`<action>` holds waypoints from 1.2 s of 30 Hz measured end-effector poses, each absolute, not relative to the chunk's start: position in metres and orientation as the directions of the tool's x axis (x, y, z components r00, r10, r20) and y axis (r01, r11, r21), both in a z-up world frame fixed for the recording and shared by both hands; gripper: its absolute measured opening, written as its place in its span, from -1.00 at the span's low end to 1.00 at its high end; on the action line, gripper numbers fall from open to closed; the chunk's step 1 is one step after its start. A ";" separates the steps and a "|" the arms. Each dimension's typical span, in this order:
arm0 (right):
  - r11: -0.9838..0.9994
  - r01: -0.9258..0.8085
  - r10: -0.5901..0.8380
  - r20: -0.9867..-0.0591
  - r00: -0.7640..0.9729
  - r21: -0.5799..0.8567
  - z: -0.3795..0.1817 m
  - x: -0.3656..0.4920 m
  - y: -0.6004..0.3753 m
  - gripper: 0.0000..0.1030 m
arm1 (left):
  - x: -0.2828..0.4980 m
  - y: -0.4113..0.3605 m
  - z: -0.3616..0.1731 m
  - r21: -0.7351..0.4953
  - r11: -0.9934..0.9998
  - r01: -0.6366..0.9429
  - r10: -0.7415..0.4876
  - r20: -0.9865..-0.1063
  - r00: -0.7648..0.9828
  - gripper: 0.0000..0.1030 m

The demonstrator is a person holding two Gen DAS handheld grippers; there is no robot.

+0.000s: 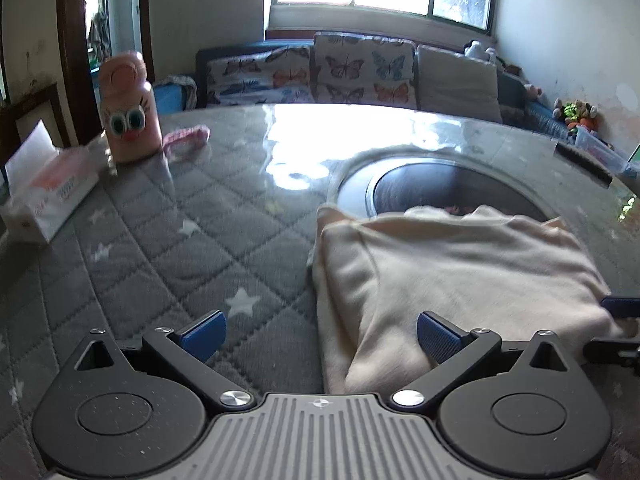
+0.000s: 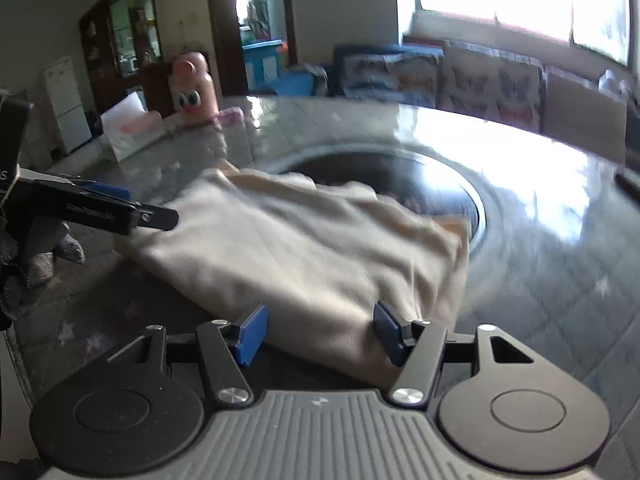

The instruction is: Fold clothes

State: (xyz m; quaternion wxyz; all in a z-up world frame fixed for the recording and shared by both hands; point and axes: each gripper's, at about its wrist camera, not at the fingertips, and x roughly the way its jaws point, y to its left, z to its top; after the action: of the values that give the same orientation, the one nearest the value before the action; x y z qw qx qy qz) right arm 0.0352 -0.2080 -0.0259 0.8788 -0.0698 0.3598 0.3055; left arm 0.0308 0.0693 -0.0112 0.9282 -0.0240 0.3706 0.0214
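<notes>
Round table (image 1: 168, 248) under grey quilted star-print cover with glossy clear sheet, dark round inset (image 1: 452, 192) at centre, folded cream garment (image 1: 452, 280) partly over inset, pink bottle (image 1: 128, 112), tissue box (image 1: 48, 196), pink cloth (image 1: 188, 138) at far left

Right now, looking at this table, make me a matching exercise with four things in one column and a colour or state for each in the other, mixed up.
Things:
1. folded garment
2. bottle with cartoon eyes
3. tissue box
4. left claw

Descriptions:
A. pink, standing upright
B. open, nothing held
C. cream, lying folded
D. white, a sheet sticking up

Pairs: 1-C, 2-A, 3-D, 4-B
</notes>
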 end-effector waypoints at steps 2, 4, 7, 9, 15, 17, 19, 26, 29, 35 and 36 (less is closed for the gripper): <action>0.791 -0.605 0.496 -0.677 0.544 0.094 -0.024 0.034 -0.209 0.17 | 0.030 0.073 -0.015 -0.047 0.997 -0.059 0.010 -0.692 0.722 1.00; 0.782 -0.617 0.499 -0.684 0.532 0.091 -0.018 0.035 -0.209 0.17 | 0.030 0.075 -0.015 -0.060 0.996 -0.064 0.004 -0.694 0.720 1.00; 0.777 -0.617 0.524 -0.670 0.527 0.123 -0.009 0.042 -0.212 0.21 | 0.032 0.076 -0.015 -0.064 0.996 -0.068 0.004 -0.695 0.719 1.00; 0.776 -0.616 0.531 -0.665 0.525 0.135 -0.008 0.049 -0.210 0.30 | 0.033 0.076 -0.016 -0.069 0.995 -0.069 0.001 -0.697 0.717 1.00; 0.775 -0.612 0.528 -0.696 0.486 0.161 -0.020 0.069 -0.205 0.33 | 0.035 0.078 -0.018 -0.094 0.993 -0.069 -0.017 -0.701 0.713 1.00; 0.773 -0.615 0.532 -0.690 0.492 0.157 -0.016 0.073 -0.204 0.36 | 0.036 0.078 -0.018 -0.094 0.993 -0.068 -0.017 -0.701 0.713 1.00; 0.773 -0.615 0.533 -0.681 0.501 0.152 -0.012 0.078 -0.203 0.39 | 0.036 0.078 -0.019 -0.094 0.993 -0.070 -0.015 -0.700 0.714 1.00; 0.799 -0.583 0.501 -0.700 0.509 0.148 -0.025 0.118 -0.196 0.39 | 0.035 0.077 -0.019 -0.095 0.993 -0.068 -0.017 -0.697 0.717 1.00; 0.817 -0.557 0.483 -0.706 0.519 0.150 -0.031 0.129 -0.200 0.39 | 0.035 0.077 -0.020 -0.095 0.993 -0.067 -0.018 -0.695 0.718 1.00; 0.806 -0.568 0.510 -0.684 0.522 0.167 -0.022 0.129 -0.201 0.42 | 0.035 0.080 -0.021 -0.096 0.993 -0.069 -0.017 -0.694 0.719 1.00; 0.797 -0.580 0.521 -0.681 0.515 0.171 -0.021 0.129 -0.199 0.45 | 0.035 0.080 -0.021 -0.096 0.993 -0.069 -0.017 -0.694 0.720 1.00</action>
State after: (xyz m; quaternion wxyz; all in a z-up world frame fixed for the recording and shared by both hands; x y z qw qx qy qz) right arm 0.1286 -0.1989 -0.0214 0.8695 -0.0389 0.3774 0.3164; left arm 0.0347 0.0795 -0.0206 0.9254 -0.0577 0.3742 0.0141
